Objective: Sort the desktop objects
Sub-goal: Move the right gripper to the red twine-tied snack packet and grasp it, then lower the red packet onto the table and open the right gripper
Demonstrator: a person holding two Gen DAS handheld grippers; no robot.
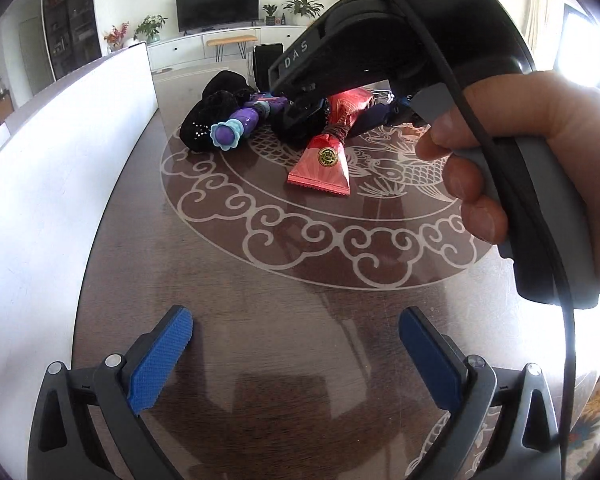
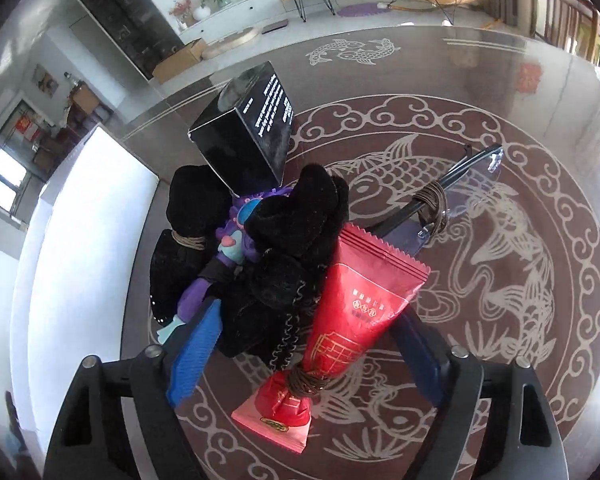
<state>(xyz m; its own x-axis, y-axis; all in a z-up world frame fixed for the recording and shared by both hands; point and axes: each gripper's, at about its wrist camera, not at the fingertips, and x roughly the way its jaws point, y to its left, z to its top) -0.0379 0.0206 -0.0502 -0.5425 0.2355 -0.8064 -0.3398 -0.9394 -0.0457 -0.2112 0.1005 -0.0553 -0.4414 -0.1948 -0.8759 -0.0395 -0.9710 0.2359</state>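
Seen from the left wrist, the left hand-held gripper [image 1: 296, 354] hangs over bare desk [image 1: 260, 280], its blue pads wide apart and holding nothing. At twelve o'clock from it lies the pile awaiting sorting: a red snack packet [image 1: 328, 156] tied with brown cord, a purple toy [image 1: 236, 128] and black fuzzy fabric [image 1: 212, 116]. At two o'clock a person's hand [image 1: 540, 168] grips the handle of the right hand-held gripper [image 1: 316, 110], whose tip reaches into the pile. A white board [image 1: 60, 160] stands along the desk's nine o'clock edge.

From the right wrist, the right hand-held gripper [image 2: 312, 340] straddles the pile, jaws partly drawn in, the left pad [image 2: 196, 356] against the black fabric [image 2: 292, 248] and the red packet [image 2: 356, 312] between the pads; whether they truly clamp cannot be told. A black box [image 2: 244, 136] sits at twelve o'clock, glasses [image 2: 460, 184] bound with cord at two o'clock.

The step in hand looks like the first pick from the heap. The next move likely calls for a firm close on one item and a clean lift, since cords may drag neighbours along.
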